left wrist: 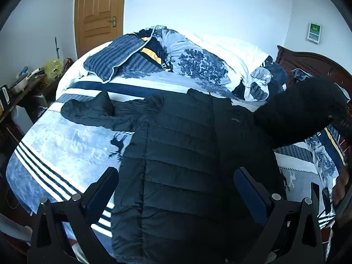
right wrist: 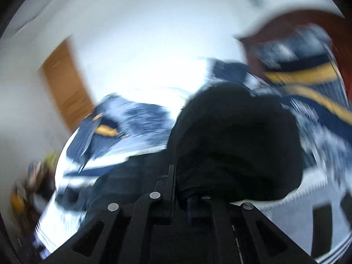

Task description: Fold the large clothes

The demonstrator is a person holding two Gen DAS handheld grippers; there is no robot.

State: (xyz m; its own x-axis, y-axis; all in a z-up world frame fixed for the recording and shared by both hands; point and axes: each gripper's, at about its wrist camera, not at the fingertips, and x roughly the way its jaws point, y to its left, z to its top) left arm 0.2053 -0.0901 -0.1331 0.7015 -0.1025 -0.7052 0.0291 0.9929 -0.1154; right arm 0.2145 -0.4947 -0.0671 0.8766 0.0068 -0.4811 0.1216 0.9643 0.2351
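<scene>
My black puffer jacket [left wrist: 182, 154] lies flat across the bed [left wrist: 66, 140], centre frame. My right hand-held gripper [right wrist: 187, 189] is clenched on its sleeve [right wrist: 237, 145], lifted at right; my left hand-held gripper [left wrist: 176, 189] hovers released over the hem. Risk: slick padded fabric may slip from the narrow pinch during the swing.

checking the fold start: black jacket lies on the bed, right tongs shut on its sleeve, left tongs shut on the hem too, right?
Not quite: the left tongs are open over the jacket, gripping nothing, as the left wrist view shows. The jacket does lie on the bed, and the right tongs are shut on its sleeve.
</scene>
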